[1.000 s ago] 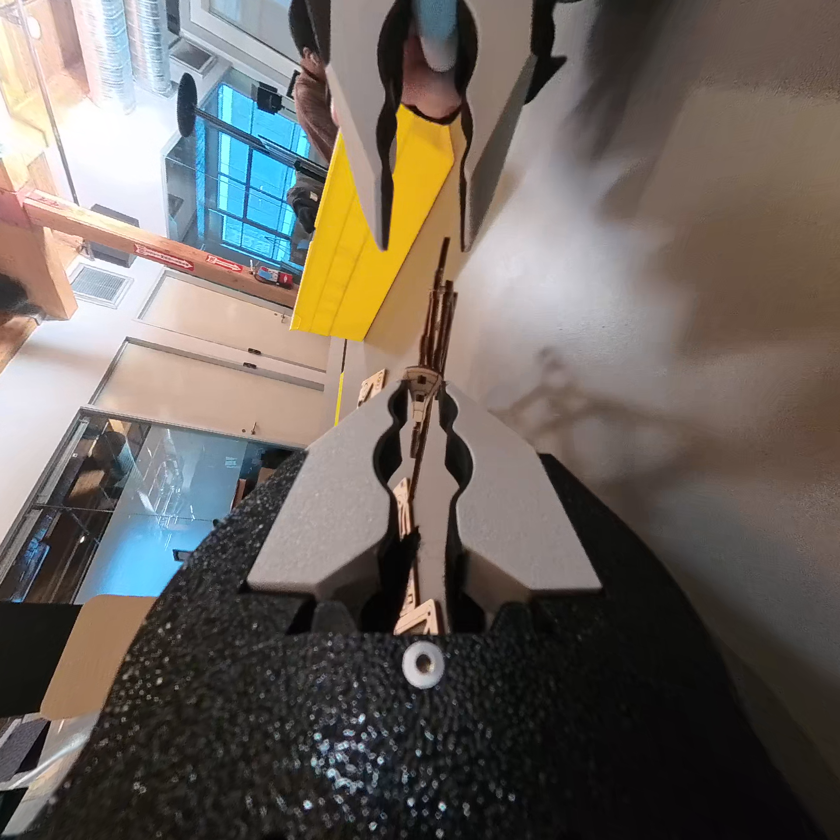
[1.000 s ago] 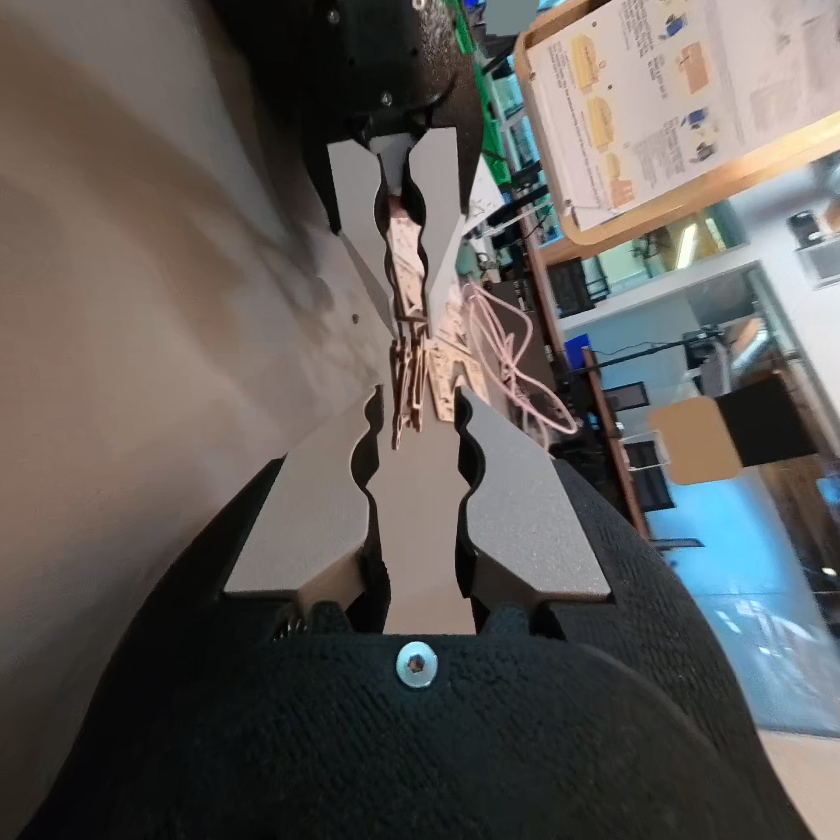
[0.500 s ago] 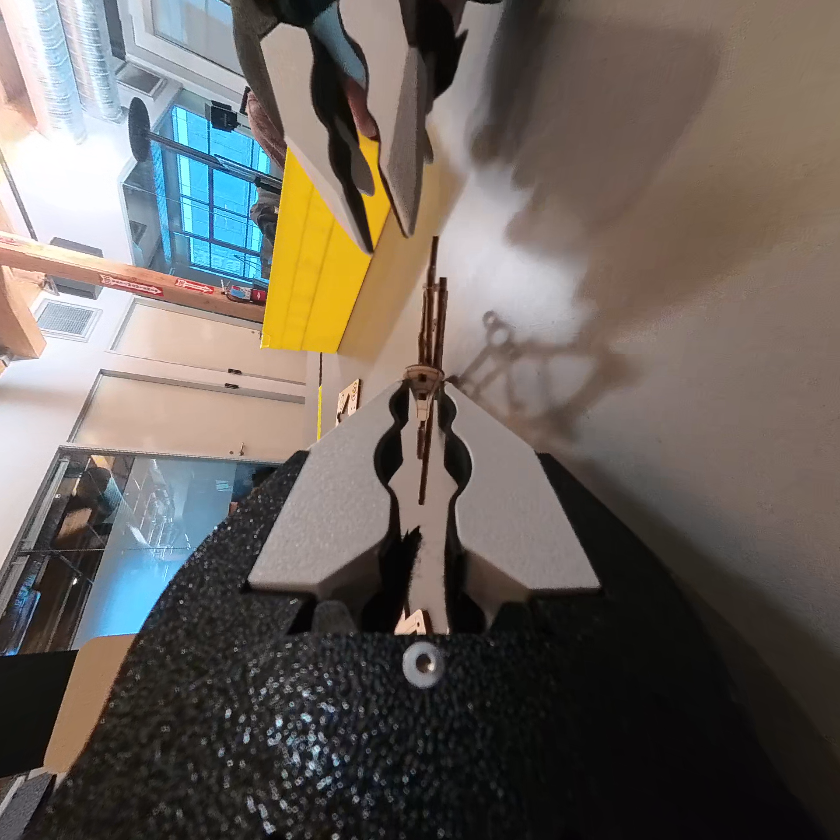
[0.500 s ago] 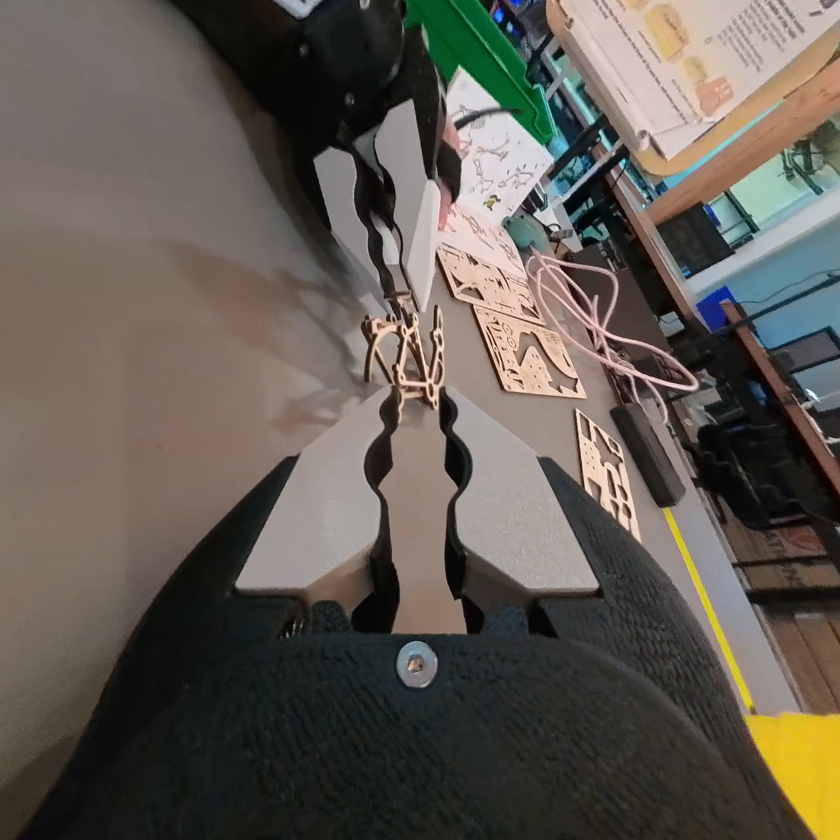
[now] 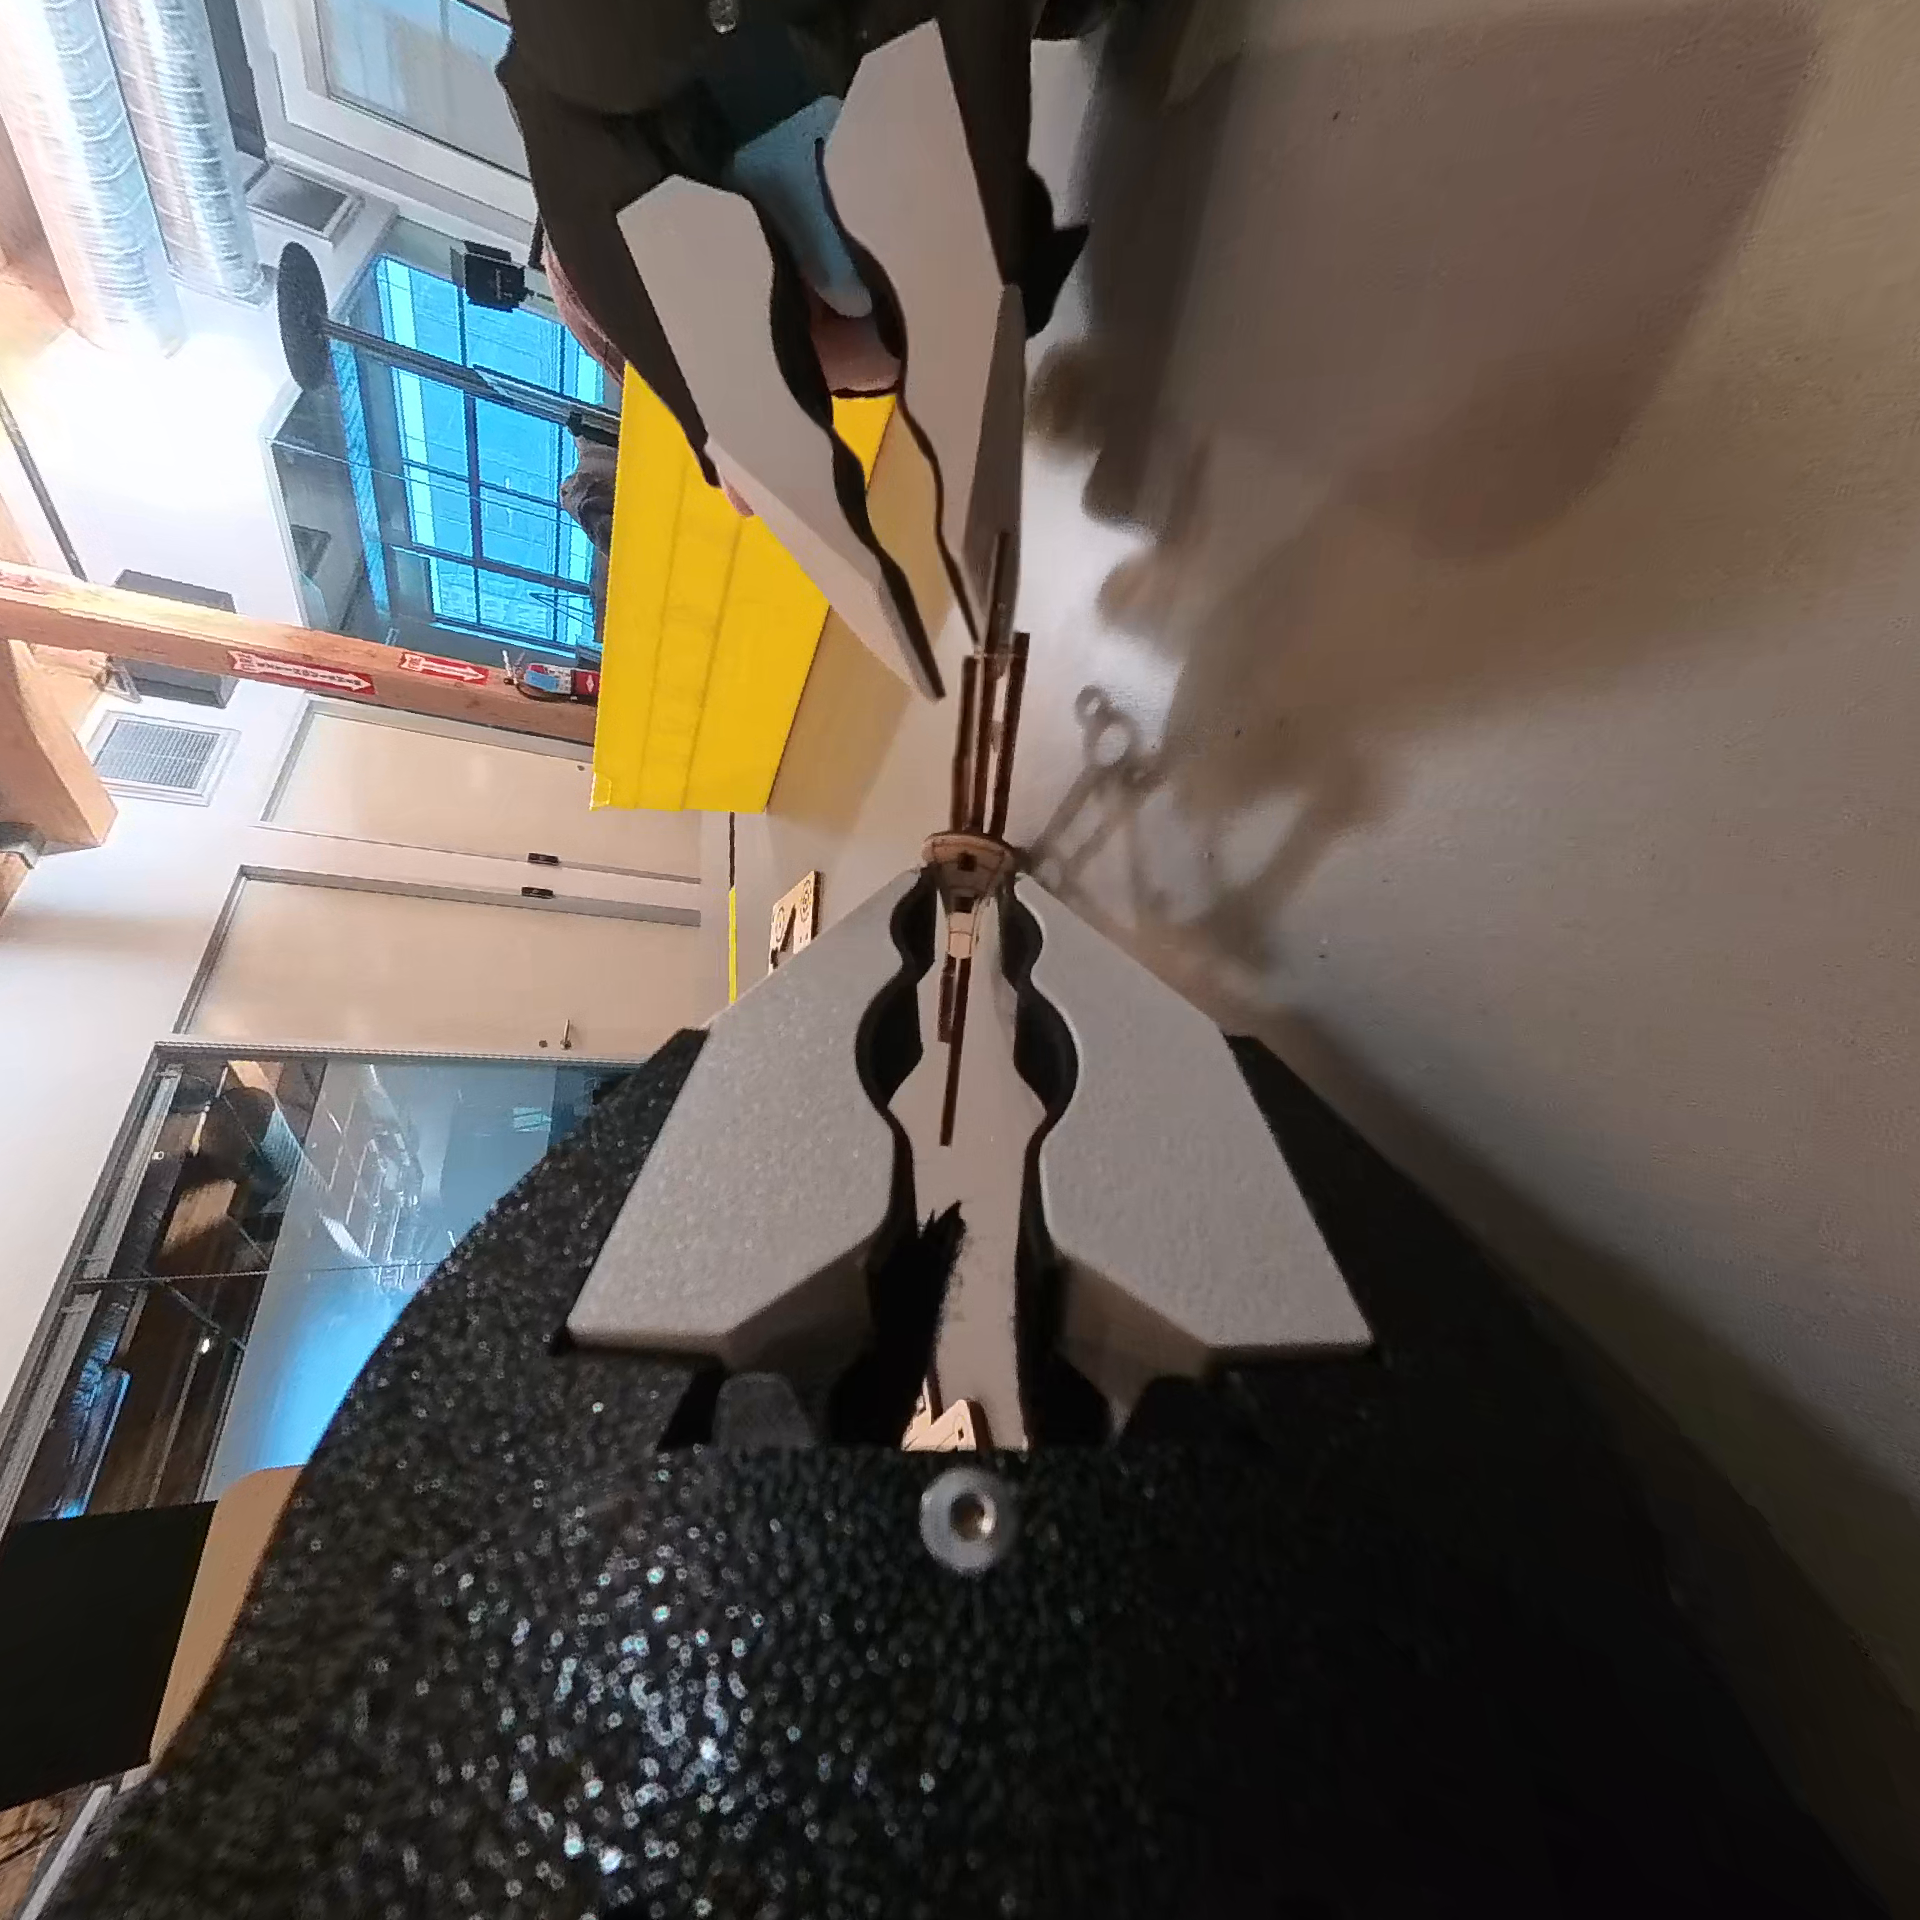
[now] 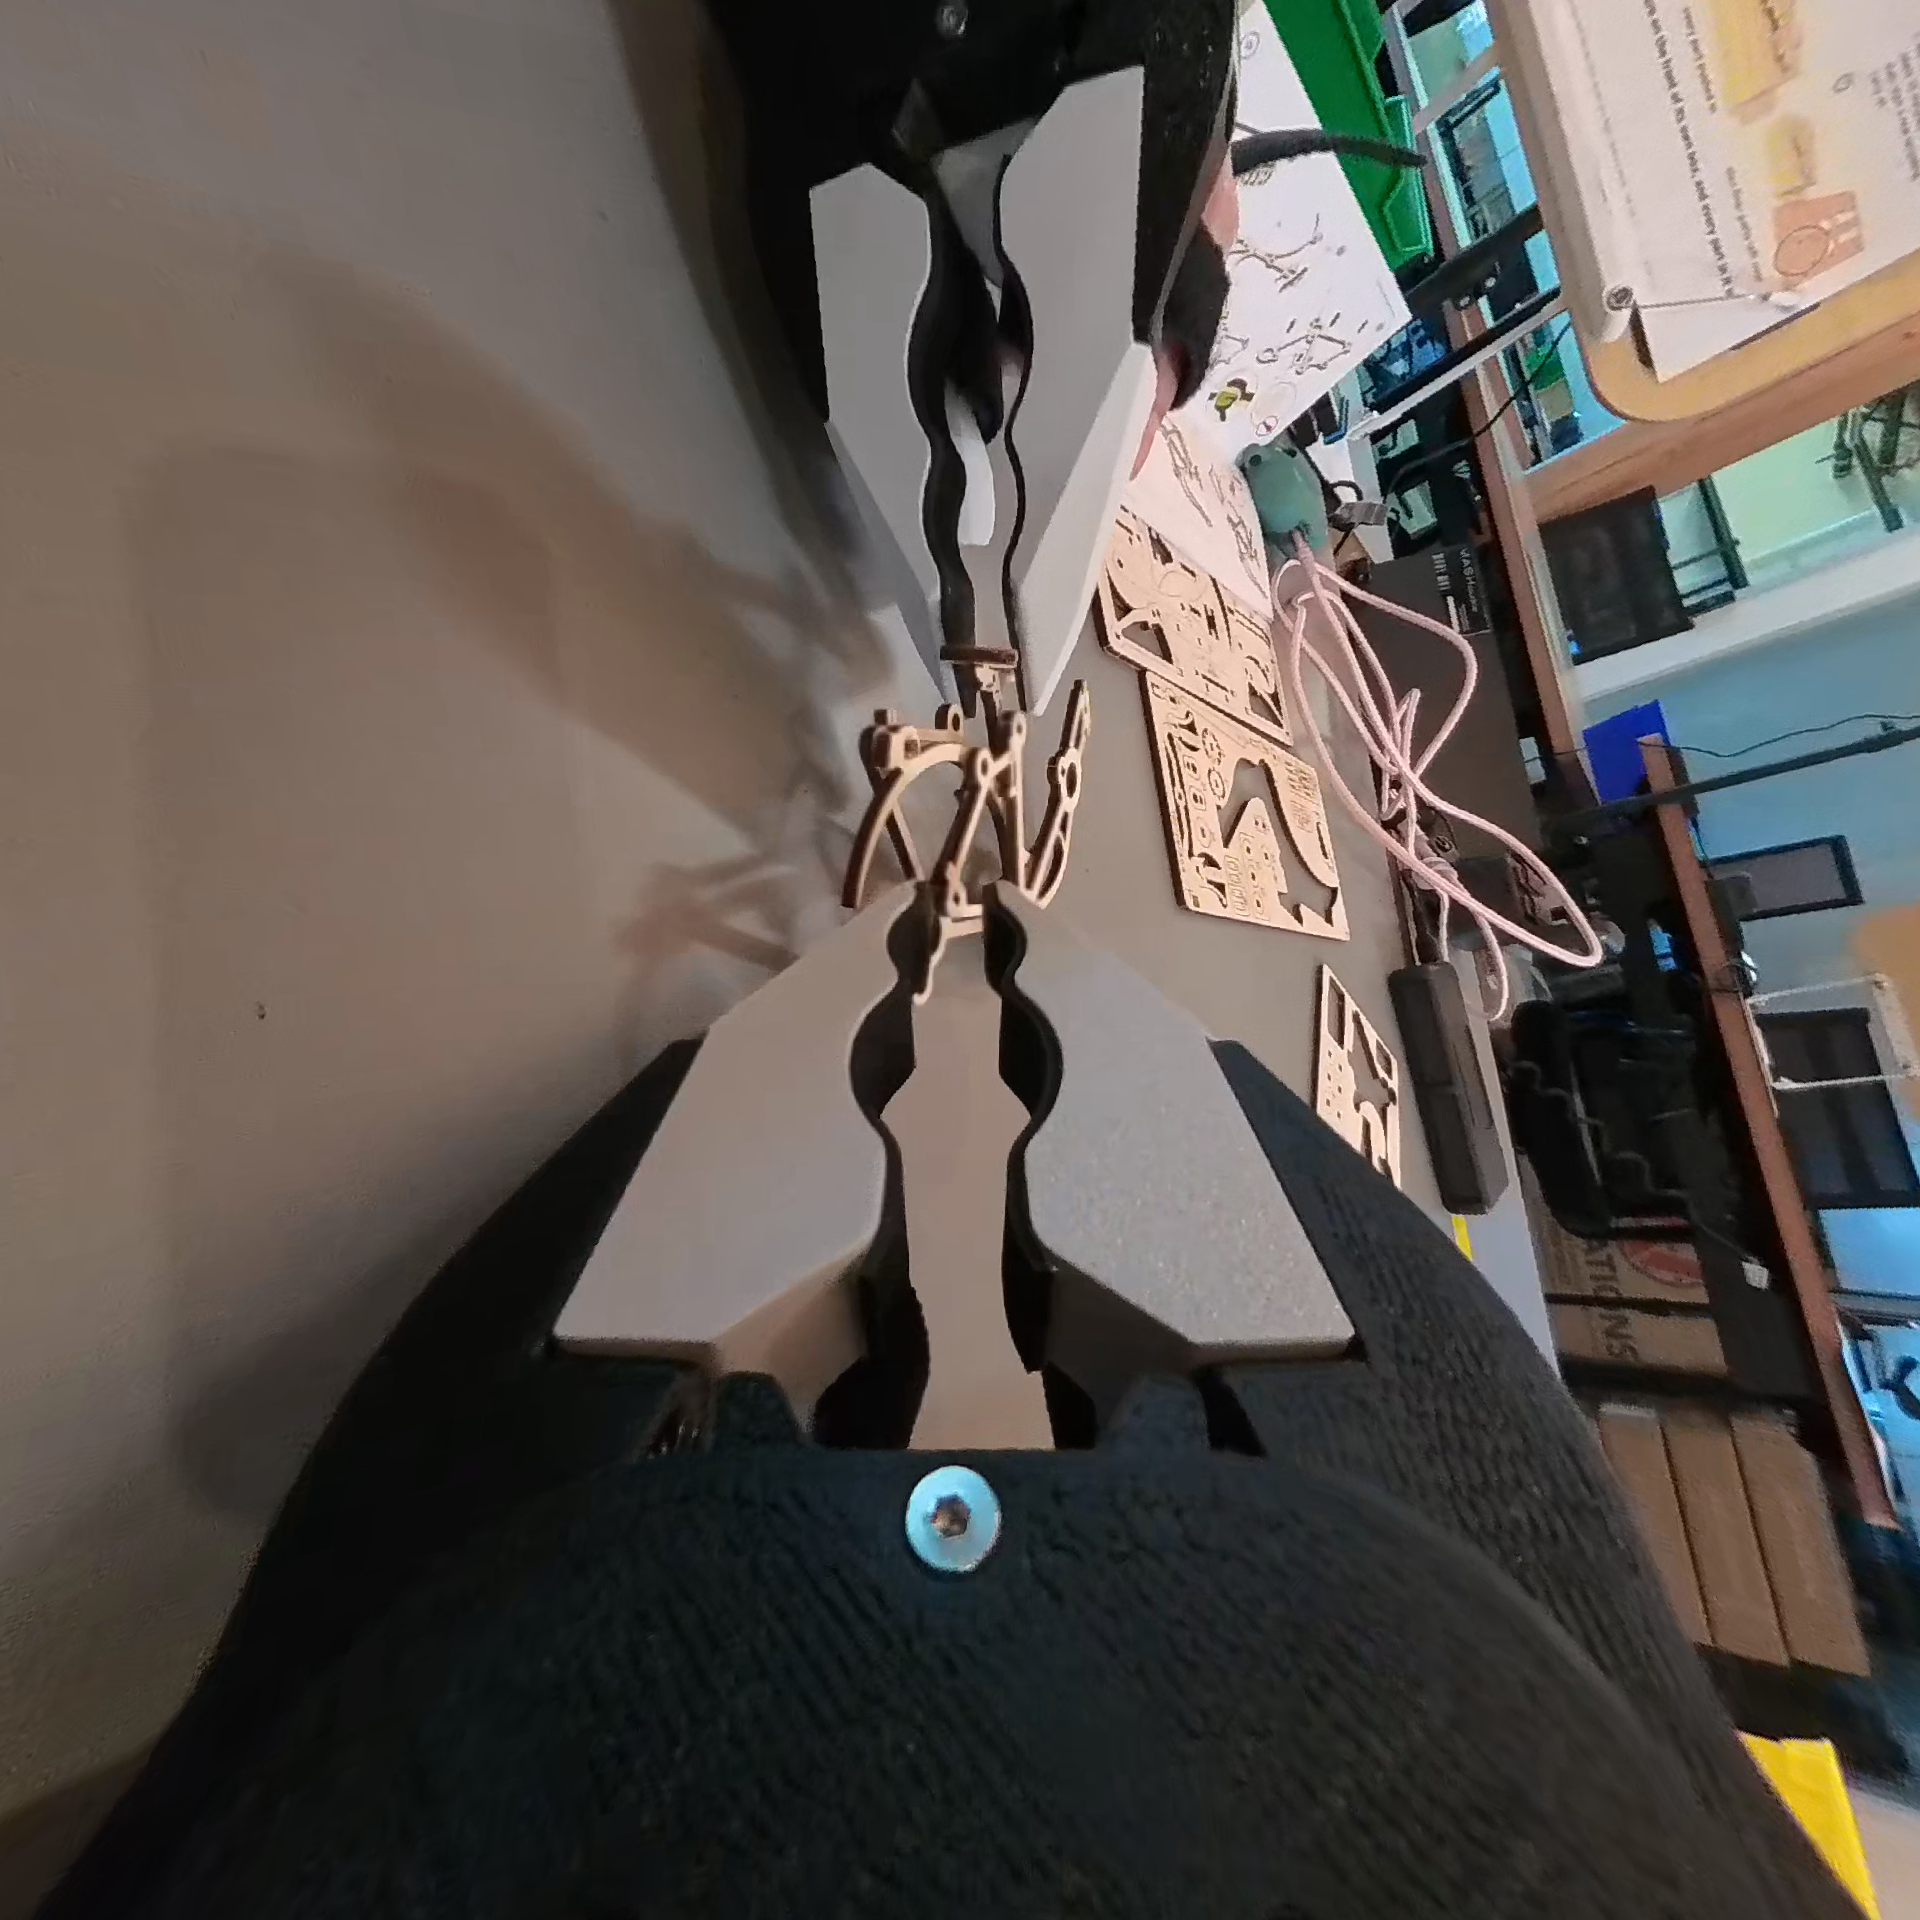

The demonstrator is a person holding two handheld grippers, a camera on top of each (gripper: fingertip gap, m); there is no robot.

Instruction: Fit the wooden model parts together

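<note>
A small wooden bicycle-frame model stands on the grey table between my two grippers, which face each other. In the left wrist view the wooden model shows edge-on. My left gripper is shut on one end of the model, over a small curved cross piece; it also shows in the right wrist view. My right gripper has its jaws closed to a narrow gap around a strut at the other end; it also shows in the left wrist view.
Flat wooden part sheets lie on the table to the right, with a pink cable, a black power strip and a paper instruction sheet. A yellow bin stands behind the right gripper. Spacing between my two grippers at the tips: around 4 centimetres.
The right gripper has swung round to the model's side and closed its jaws from wide open onto a strut. The left gripper has kept its hold.
</note>
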